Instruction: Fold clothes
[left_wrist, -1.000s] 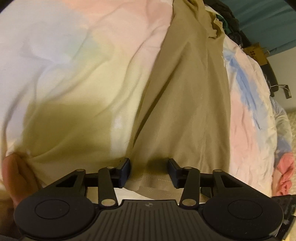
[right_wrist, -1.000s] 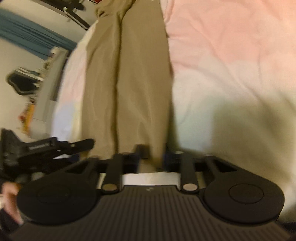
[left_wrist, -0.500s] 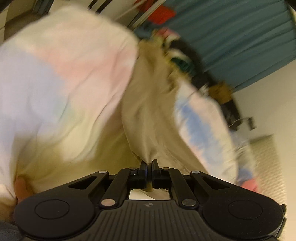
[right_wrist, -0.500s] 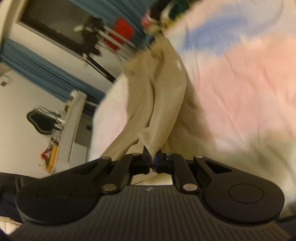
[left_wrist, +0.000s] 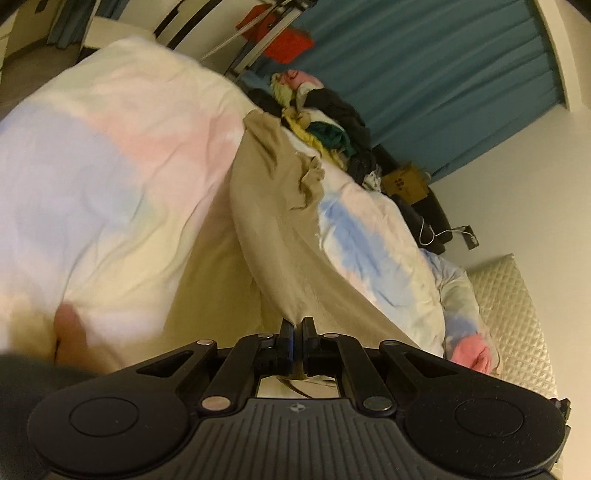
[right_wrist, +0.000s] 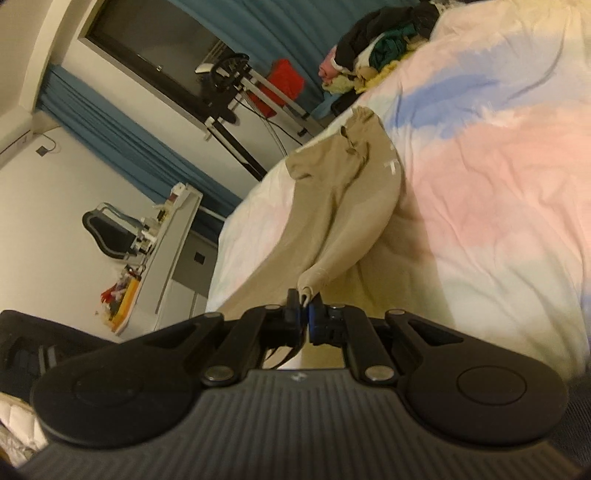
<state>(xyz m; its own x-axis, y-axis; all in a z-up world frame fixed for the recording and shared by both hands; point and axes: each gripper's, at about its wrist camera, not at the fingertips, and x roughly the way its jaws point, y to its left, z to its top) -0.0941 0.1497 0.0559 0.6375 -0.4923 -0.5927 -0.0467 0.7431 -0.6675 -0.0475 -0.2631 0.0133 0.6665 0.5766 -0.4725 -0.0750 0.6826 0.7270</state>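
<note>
A long tan garment lies stretched along a bed with a pastel tie-dye cover. My left gripper is shut on the garment's near hem and holds it lifted off the bed. In the right wrist view the same tan garment runs away from me, its far end bunched. My right gripper is shut on another part of the near hem, raised above the cover.
A pile of mixed clothes sits at the bed's far end, also in the right wrist view. Blue curtains hang behind. A quilted headboard stands right. A white shelf unit and a drying rack stand beside the bed.
Both grippers closed on the tan garment's near hem and lifted it. The views tilted up from the bed surface toward the room.
</note>
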